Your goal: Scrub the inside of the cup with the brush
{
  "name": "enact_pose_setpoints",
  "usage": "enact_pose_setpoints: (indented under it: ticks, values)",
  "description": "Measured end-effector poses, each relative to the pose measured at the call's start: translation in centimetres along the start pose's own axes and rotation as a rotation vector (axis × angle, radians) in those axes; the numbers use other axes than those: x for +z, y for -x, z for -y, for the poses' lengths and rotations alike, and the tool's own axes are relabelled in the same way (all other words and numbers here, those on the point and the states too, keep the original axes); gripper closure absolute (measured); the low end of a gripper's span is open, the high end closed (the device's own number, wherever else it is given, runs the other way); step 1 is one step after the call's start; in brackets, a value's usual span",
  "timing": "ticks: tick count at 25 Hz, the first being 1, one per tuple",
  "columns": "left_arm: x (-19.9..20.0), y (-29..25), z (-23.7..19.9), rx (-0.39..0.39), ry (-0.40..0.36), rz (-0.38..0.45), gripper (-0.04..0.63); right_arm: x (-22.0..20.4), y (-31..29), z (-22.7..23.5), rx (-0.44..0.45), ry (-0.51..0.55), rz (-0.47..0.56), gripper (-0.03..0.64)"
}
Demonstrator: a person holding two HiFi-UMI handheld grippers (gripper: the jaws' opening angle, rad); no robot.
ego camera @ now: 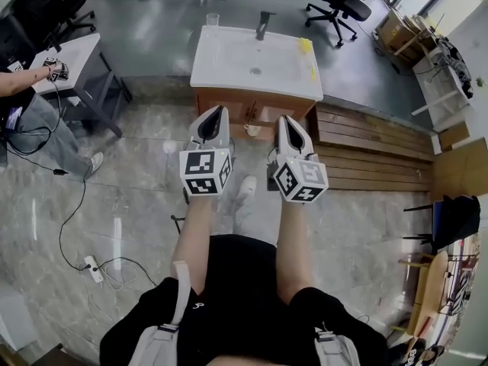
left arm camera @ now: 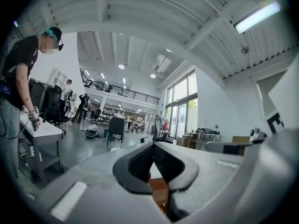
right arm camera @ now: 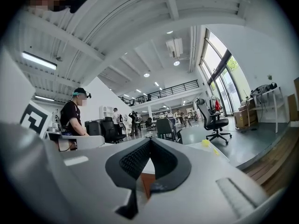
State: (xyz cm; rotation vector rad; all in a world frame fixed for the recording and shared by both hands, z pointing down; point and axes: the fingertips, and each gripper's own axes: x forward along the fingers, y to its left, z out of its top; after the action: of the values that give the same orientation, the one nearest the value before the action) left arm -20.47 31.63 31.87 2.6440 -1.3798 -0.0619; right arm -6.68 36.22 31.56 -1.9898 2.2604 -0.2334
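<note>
A clear cup [ego camera: 212, 19] stands on the back left corner of the white sink counter [ego camera: 229, 63], ahead of me. A yellow brush [ego camera: 305, 46] lies on the counter's right side, and it also shows as a small yellow brush [right arm camera: 205, 143] in the right gripper view. My left gripper [ego camera: 216, 113] and right gripper [ego camera: 283, 121] hang side by side in front of the wooden cabinet, short of the counter. Both are shut with nothing between the jaws, as the left gripper [left arm camera: 153, 146] and right gripper [right arm camera: 150, 142] show in their own views.
A dark faucet [ego camera: 263, 24] rises at the back of the basin. A person [ego camera: 34, 109] stands at a grey table [ego camera: 72, 59] on the left. Wooden planks [ego camera: 374, 147] lie to the right of the cabinet, an office chair [ego camera: 339, 2] beyond. A power strip [ego camera: 93, 268] and cables lie on the floor.
</note>
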Motion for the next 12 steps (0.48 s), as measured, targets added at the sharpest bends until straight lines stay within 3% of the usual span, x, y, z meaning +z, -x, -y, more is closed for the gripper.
enact_pose_setpoints:
  ticks: [12]
  values:
    - [-1.1,-7.8,-2.9,0.064,-0.011,-0.015,0.597,-1.2,-8.2,4.7,0.025,-0.037,-0.037,0.62]
